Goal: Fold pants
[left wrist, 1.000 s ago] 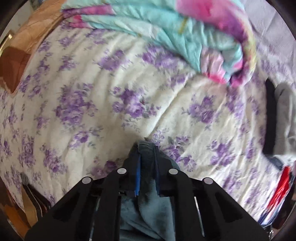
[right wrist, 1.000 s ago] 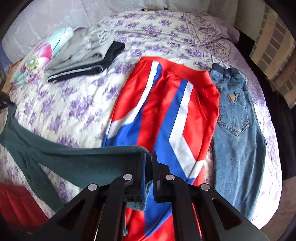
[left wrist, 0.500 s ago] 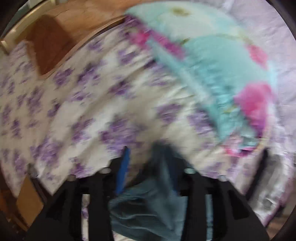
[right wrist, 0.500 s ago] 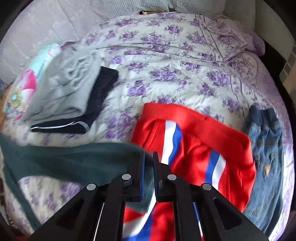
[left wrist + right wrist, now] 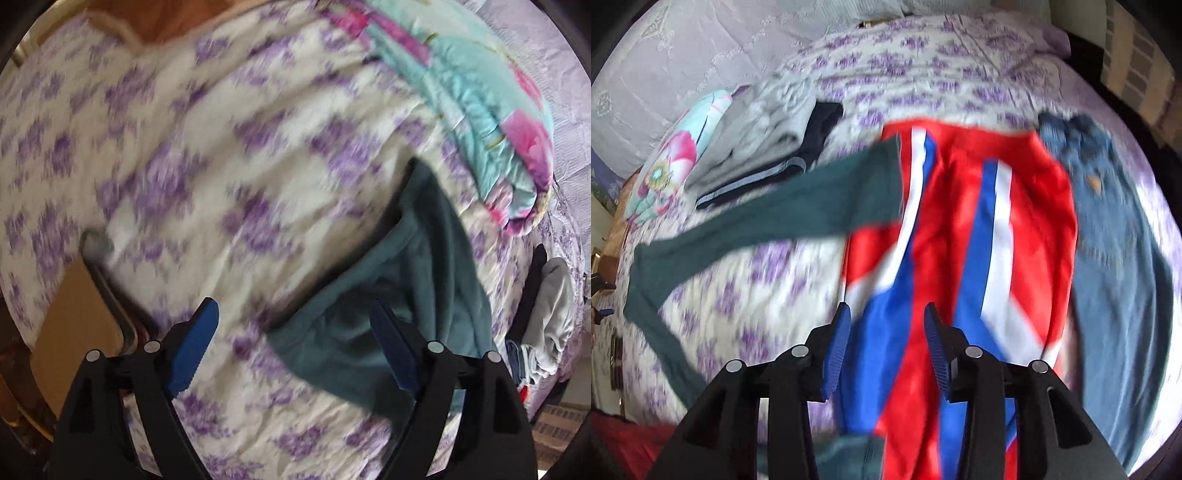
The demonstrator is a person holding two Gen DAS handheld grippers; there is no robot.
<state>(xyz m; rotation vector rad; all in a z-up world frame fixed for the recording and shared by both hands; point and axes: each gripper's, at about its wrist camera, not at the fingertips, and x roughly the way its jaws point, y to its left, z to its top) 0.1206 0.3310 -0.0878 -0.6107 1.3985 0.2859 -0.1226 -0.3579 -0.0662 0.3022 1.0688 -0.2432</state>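
Both tongs just let go. Left gripper (image 5: 291, 347): jaws have just been opening and now stand wide, nothing pinched; a second ago they were clamped on a bunch of teal cloth. Its right-hand pad (image 5: 391, 350) sits right at the cloth edge, but I see no squeeze. Right gripper (image 5: 886, 347): jaws have also just been opening, about half way, nothing between the pads; a second ago they were shut on the other end of the same garment.

The green pants (image 5: 768, 218) are now free. From the right wrist they stretch as a long band across the floral bedspread (image 5: 923, 66), the far end just overlapping the red-white-blue pants (image 5: 960, 229), the near end trailing off toward the left edge, with a scrap also visible under the gripper. From the left wrist, the same cloth (image 5: 406, 288) lies bunched below the turquoise-pink quilt (image 5: 480, 96). Both frames are motion-blurred, so whether it's fully settled or still dropping I can't tell.

My read: that was a lay-out drop, not a fold. The pants look stretched lengthwise but rumpled at the left end. Next step probably needs a re-grip to square the legs, then fold. Risk: the overlap on the red pair could get caught in the next pinch.

Also on the bed: folded grey-and-black stack (image 5: 768, 136), jeans (image 5: 1108, 206) at far right.
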